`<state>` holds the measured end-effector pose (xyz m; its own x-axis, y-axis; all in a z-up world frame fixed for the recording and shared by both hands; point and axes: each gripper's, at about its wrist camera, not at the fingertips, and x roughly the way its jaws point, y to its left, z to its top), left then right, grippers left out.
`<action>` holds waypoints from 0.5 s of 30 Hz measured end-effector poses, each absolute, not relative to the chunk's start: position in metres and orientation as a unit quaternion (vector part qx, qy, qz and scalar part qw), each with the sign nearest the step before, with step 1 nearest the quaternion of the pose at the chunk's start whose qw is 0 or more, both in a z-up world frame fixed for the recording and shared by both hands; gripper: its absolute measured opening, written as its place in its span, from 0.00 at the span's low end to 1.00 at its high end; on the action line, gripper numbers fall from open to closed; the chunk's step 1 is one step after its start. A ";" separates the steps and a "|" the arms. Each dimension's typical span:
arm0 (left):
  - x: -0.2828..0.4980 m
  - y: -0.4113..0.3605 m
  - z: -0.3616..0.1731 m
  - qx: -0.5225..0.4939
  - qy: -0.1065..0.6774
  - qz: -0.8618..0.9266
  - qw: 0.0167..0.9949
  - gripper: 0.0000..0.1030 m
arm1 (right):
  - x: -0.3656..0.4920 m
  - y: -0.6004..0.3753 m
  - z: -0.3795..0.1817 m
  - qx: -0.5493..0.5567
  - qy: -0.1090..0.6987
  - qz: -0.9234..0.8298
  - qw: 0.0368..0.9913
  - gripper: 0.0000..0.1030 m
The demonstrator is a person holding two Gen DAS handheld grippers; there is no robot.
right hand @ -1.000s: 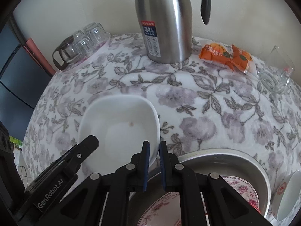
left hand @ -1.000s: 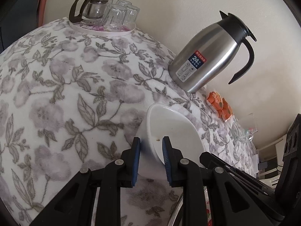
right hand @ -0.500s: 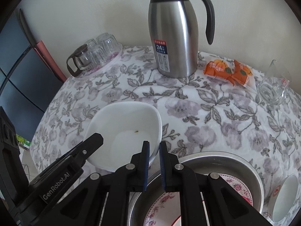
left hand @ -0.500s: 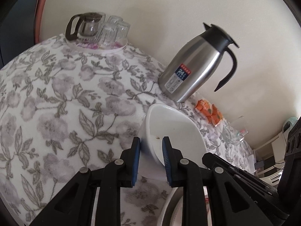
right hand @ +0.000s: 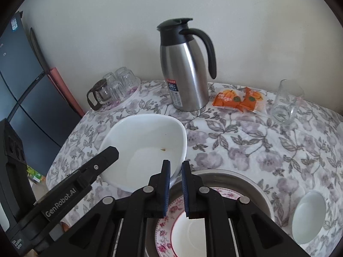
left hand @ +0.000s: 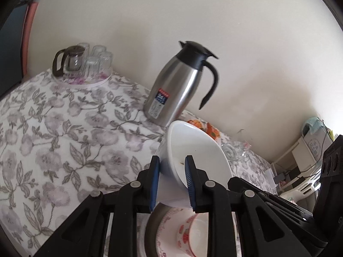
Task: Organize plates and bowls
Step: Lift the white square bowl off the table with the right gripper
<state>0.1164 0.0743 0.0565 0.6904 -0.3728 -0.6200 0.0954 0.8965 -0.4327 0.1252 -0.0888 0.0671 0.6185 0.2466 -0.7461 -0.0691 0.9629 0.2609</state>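
The left tongs [left hand: 171,180] clamp the near rim of the white bowl [left hand: 193,150], one pad inside and one outside, so it hangs tilted above the floral table [left hand: 64,128] at the edge of the metal basin [right hand: 253,184]. That rim grip probably suits carrying it over the patterned plate [right hand: 165,235] in the basin. The right tongs [right hand: 175,184] are closed on nothing, just beside the bowl's wall, perhaps ready to steady it.
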 end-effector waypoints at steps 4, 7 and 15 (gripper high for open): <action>0.102 0.053 0.073 -0.169 0.357 -0.151 0.906 0.24 | 0.108 -0.110 0.077 0.116 0.416 0.076 0.899 0.11; 0.093 0.033 0.082 -0.148 0.348 -0.164 0.911 0.23 | 0.095 -0.126 0.081 0.125 0.412 0.068 0.900 0.11; 0.081 0.000 0.064 -0.172 0.393 -0.206 0.880 0.13 | 0.071 -0.133 0.078 0.092 0.417 0.065 0.902 0.08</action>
